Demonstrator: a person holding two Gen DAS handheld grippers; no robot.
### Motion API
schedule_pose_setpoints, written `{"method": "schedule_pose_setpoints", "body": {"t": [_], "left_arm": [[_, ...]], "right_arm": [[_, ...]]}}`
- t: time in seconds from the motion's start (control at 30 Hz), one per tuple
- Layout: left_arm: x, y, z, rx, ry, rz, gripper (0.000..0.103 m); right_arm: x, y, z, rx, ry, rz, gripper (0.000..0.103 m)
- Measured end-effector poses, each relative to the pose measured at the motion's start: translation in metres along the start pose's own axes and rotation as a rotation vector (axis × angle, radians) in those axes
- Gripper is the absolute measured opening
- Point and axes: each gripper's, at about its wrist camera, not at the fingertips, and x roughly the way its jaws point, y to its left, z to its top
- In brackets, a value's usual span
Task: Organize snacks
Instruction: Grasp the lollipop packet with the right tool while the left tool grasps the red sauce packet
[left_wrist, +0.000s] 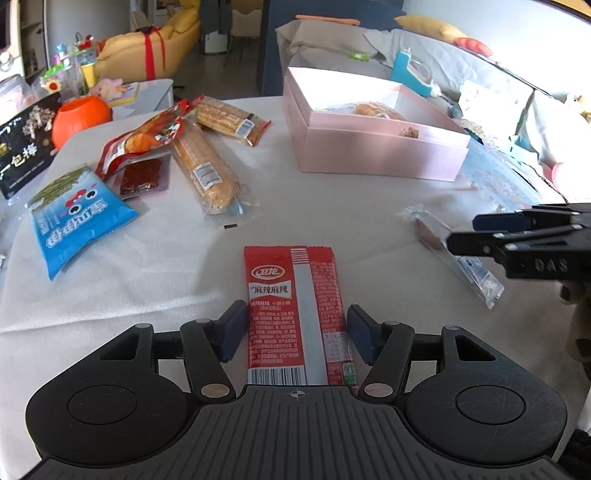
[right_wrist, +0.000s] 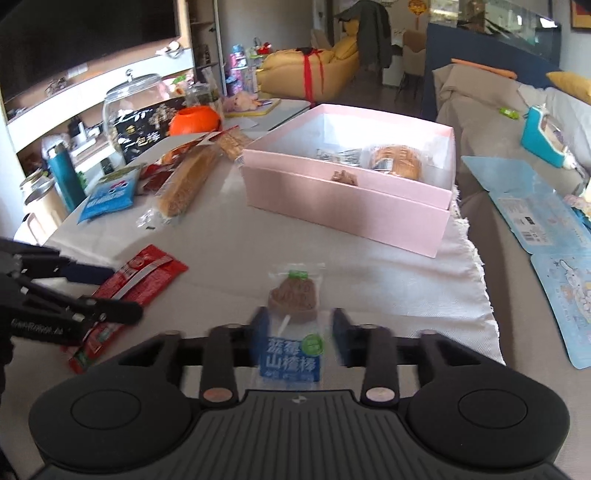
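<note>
A red spicy-strip packet (left_wrist: 297, 314) lies flat on the white tablecloth between the fingers of my left gripper (left_wrist: 297, 334), which is open around it with gaps on both sides. It also shows in the right wrist view (right_wrist: 136, 282). A clear hawthorn-lollipop packet with a blue label (right_wrist: 293, 325) lies between the fingers of my right gripper (right_wrist: 299, 336), which is open around it. The same packet shows in the left wrist view (left_wrist: 447, 247) under the right gripper (left_wrist: 461, 232). The pink open box (right_wrist: 347, 206) holds bread and a few other snacks.
Loose snacks lie at the table's far left: a blue packet (left_wrist: 77, 221), a long bread (left_wrist: 205, 166), a second bread (left_wrist: 231, 120), red packets (left_wrist: 144, 142). An orange pumpkin pot (left_wrist: 79, 118) and a black bag (left_wrist: 26, 147) stand beyond. A sofa with blue booklets (right_wrist: 535, 218) is right.
</note>
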Motion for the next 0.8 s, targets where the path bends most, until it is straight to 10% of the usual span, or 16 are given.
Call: {"method": "schedule_pose_setpoints", "body": {"t": [0.23,0.4,0.8], "left_arm": [[0.000,0.000,0.000,0.010,-0.002,0.001,0.064],[0.000,-0.002,-0.001,0.028,-0.004,0.005,0.065],[-0.020,0.003,0.011,-0.014,-0.115,-0.043,0.052]], "right_arm": [[0.028,0.003,0.005,0.034,0.026,-0.006,0.055],[0.018,0.022,0.005,-0.062,0.032,0.033,0.035],[-0.045,-0.016,0.026,0.028,-0.135,0.009,0.035]]}}
